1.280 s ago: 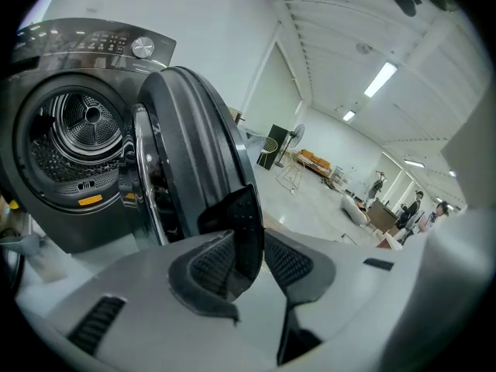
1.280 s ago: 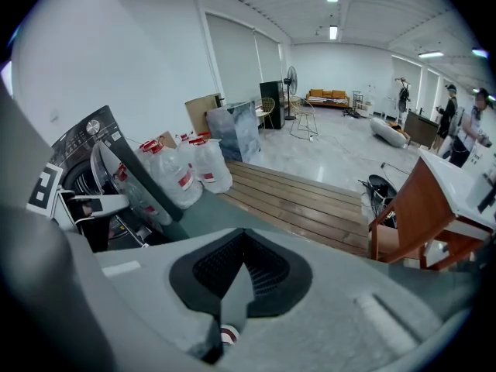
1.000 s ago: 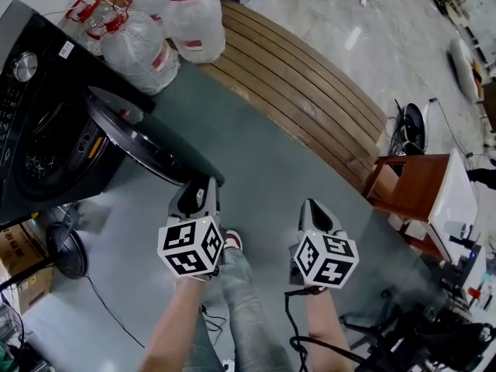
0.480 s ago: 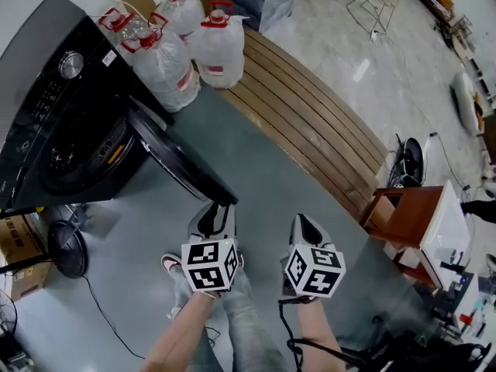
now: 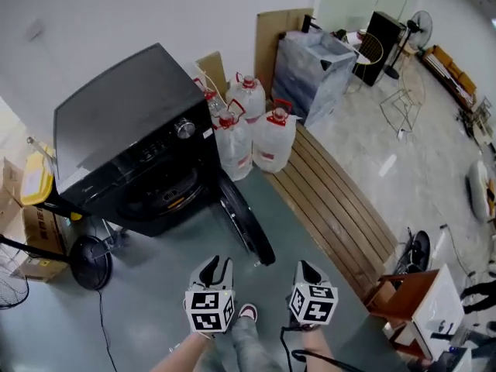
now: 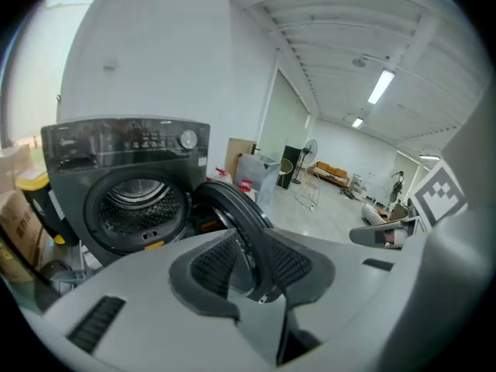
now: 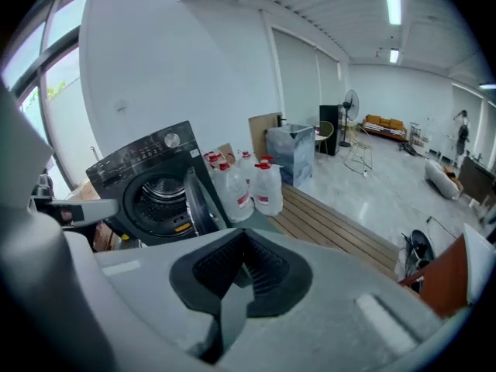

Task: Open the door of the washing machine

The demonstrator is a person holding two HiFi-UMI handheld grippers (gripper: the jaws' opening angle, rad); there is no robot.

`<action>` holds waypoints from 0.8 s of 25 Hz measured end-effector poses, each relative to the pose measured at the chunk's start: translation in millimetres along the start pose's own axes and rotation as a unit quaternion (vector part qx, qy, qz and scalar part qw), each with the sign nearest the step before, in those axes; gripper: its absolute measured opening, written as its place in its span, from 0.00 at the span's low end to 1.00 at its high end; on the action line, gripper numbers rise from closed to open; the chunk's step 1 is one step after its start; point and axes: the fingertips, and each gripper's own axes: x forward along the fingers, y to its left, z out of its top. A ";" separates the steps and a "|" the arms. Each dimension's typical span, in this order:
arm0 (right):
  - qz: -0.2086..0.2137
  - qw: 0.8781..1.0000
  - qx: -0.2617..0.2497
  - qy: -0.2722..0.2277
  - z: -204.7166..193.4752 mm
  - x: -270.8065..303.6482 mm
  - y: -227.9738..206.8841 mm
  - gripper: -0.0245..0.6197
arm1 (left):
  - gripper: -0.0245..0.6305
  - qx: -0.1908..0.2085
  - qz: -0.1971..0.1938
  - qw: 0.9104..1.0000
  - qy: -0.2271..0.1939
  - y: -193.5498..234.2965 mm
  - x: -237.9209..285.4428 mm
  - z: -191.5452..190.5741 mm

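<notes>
The black front-loading washing machine [image 5: 124, 153] stands against the white wall, and its round door [image 5: 246, 227] is swung wide open toward me, showing the drum. My left gripper [image 5: 215, 265] hovers a little short of the door's outer edge. Its jaws have just been closing a little, but a gap remains and nothing sits between them. In the left gripper view the door [image 6: 232, 208] shows through that gap beyond the left gripper [image 6: 252, 262]. Beside it my right gripper [image 5: 308, 270] is held clear of the door. Its tips meet, with nothing held, in the right gripper [image 7: 242, 266] view.
Several large water jugs [image 5: 252, 134] stand right of the washer, at the end of a slatted wooden platform [image 5: 341, 215]. Cardboard boxes [image 5: 31, 231] and a floor fan [image 5: 91, 260] sit at the left. A wooden stool [image 5: 403, 301] is at the lower right. My shoe [image 5: 248, 312] shows below.
Both grippers have risen and drawn back from the door's edge. The head view has lifted, so the whole washer and the wall behind it now show.
</notes>
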 end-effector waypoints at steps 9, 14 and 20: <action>0.096 0.991 -0.060 -0.073 113.7 -46.7 120.3 0.05 | 0.15 -0.034 0.073 0.993 -0.083 85.8 -119.2 87.3; 0.137 0.980 -0.101 -0.107 150.3 -65.3 177.2 0.05 | 0.10 -0.034 0.114 0.983 -0.138 123.1 -176.8 120.1; 0.165 0.970 -0.114 -0.137 179.5 -85.9 228.3 0.05 | 0.08 -0.054 0.123 0.978 -0.157 157.1 -218.7 141.3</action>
